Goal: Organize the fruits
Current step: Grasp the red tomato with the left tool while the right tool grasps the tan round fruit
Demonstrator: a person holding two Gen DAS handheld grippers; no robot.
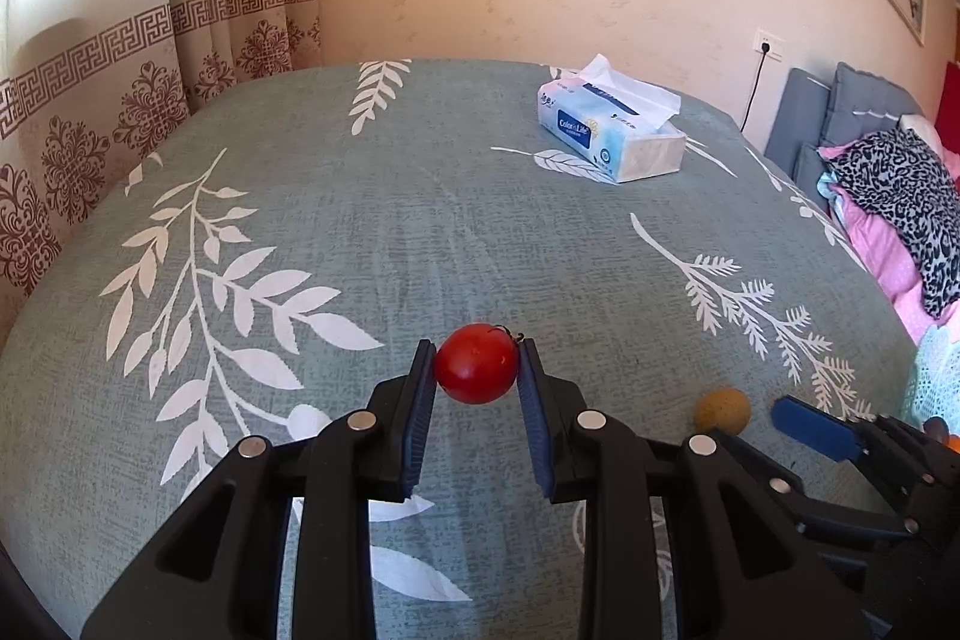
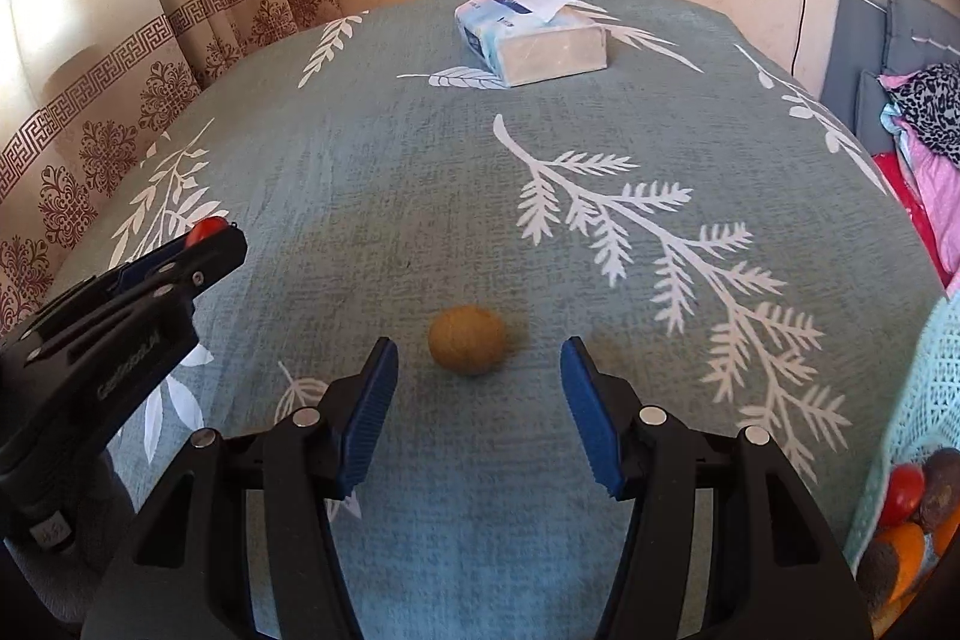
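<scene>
The left claw (image 1: 477,364) is clenched on a red tomato (image 1: 477,363), held above the surface (image 1: 420,220). The right claw (image 2: 480,358) is released, and the brownish round fruit (image 2: 468,340) lies on the surface straight ahead, just beyond its fingertips, nearer this hand.

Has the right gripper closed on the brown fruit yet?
No, the right gripper is open, and the brown fruit lies on the tablecloth just beyond its fingertips, touching neither pad.
</scene>
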